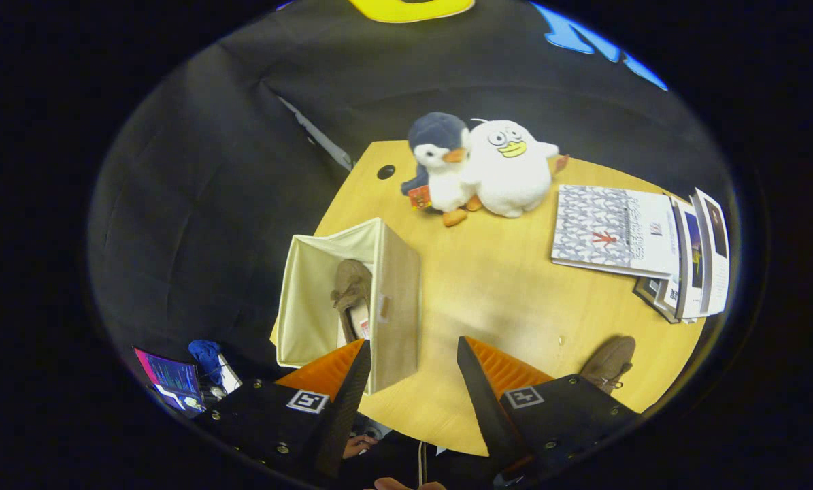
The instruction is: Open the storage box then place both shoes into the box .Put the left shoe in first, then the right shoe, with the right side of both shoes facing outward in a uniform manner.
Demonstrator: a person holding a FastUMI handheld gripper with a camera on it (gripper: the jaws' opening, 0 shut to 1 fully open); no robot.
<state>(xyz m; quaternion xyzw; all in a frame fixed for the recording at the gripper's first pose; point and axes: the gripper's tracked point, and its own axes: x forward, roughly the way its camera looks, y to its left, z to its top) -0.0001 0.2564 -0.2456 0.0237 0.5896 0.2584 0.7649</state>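
1. Black cloth walls close the booth behind a pale wooden table (501,286), and we look down on it from above with the tool (411,354) raised well clear of the surface.
2. Our tool's two fingers stand apart with nothing between them but bare table; they grip nothing.
3. One brown shoe (609,364) lies on the table to the right, just beside and partly behind the right finger (494,371). We see its lace end and part of its upper; its long axis seems to run slantwise, away from us and to the right.
4. Ahead of the left finger (331,371) stands the storage box (396,299), a cream fabric bin with its top open. It sits at the table's left edge, its near wall touching the left finger's tip in our view.
5. Inside the box another brown shoe (352,292) already rests, propped against the right-hand wall with its bow uppermost. We judge this to be the first shoe placed.
6. We judge the coming move to be a swing right and down to the shoe on the table, which lies opposite the box, well apart from it.
7. Beyond, two plush birds (481,167) sit side by side at the far edge, and a fan of magazines (641,241) lies at the far right, both clear of our path.
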